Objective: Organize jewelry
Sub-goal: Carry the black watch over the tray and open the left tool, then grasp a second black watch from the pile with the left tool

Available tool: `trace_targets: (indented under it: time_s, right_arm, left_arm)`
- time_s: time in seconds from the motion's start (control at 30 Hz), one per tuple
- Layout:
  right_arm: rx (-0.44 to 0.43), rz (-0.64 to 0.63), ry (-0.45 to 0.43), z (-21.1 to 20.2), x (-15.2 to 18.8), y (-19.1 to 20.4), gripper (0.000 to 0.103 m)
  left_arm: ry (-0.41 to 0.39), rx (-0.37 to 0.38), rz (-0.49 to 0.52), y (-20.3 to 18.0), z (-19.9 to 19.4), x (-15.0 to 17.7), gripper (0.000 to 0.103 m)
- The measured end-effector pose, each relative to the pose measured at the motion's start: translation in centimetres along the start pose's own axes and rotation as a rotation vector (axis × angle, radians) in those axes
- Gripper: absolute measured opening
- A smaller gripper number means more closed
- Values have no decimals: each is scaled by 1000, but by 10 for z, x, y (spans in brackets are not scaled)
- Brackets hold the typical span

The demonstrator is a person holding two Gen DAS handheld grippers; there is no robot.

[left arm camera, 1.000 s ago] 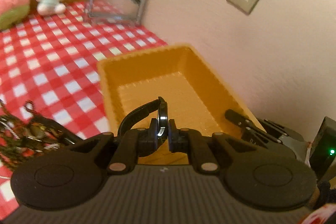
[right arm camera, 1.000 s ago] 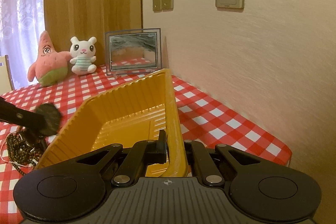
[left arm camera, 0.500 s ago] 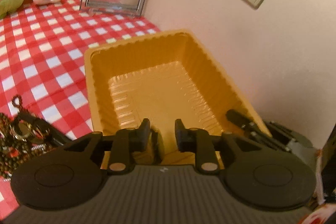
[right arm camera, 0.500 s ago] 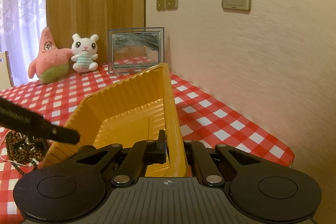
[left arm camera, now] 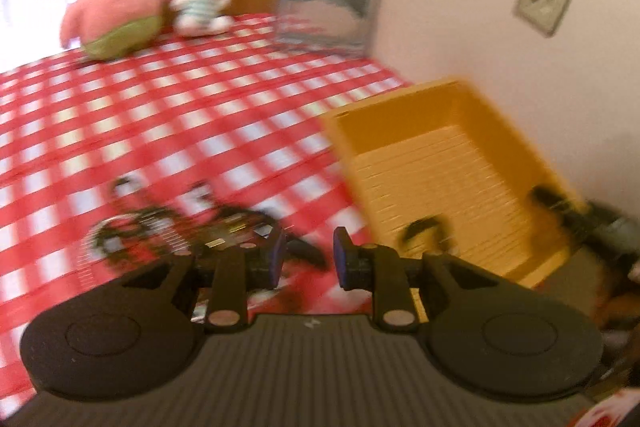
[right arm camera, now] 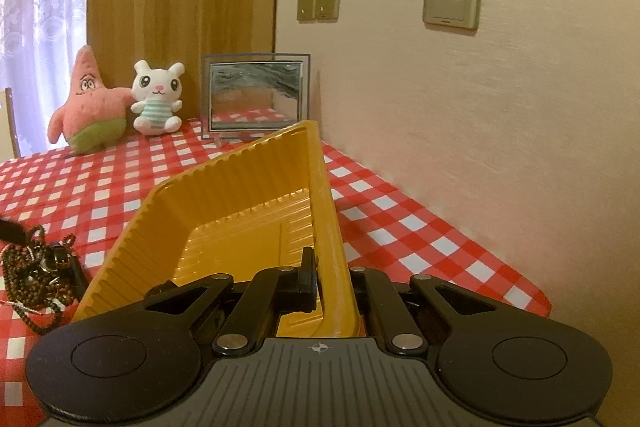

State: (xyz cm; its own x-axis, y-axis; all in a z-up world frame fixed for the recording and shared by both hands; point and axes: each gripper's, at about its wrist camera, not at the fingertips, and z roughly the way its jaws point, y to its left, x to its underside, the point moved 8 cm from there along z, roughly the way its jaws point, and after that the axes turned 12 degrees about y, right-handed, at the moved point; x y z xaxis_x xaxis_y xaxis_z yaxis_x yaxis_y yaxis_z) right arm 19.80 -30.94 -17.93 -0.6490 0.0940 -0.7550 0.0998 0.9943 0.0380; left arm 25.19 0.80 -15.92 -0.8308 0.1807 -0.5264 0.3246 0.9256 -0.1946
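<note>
Left wrist view. The left tongs (left arm camera: 307, 258) stand released, nothing between the pads; the jaws have just been opening. All places are given from the ribbed yellow plastic tray (left arm camera: 404, 115). A dark curved piece, probably a bracelet (left arm camera: 426, 227), lies on the tray floor at its near end. The tangle of dark beaded necklaces and metal rings (left arm camera: 168, 227) lies just left of the tray on the red-and-white checked bench (left arm camera: 160, 115).

Right wrist view. The right tongs (right arm camera: 334, 277) are clenched on the tray's near right wall, the far end tilted up. The beads (right arm camera: 36, 275) lie left of it.

Judgement: the strands look light, limp and prone to snag; take one by a single loop at the heap's edge.
</note>
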Motion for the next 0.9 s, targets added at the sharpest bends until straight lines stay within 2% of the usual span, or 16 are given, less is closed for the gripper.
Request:
trace_targets:
  time_s: [0.1,0.2,0.43,0.7,0.9]
  right_arm:
    - [16,5,0,-1,0,-4,4]
    - [28,12,2,-3,1,-7,4]
    - [41,12,3,-5,1,-6,4]
    - [64,25,5,-4,-1,-9,4]
    - [69,32,6,-4,0,-12,4]
  left_arm:
    - [17,-63,0,22,1,11,22]
    - [27,-85,14,29,5,16,22]
    - [43,-63,30,19,28,12,25]
    - [39,-65,97,2,57,-5,26]
    - [57,-66,76,4,78,-14,27]
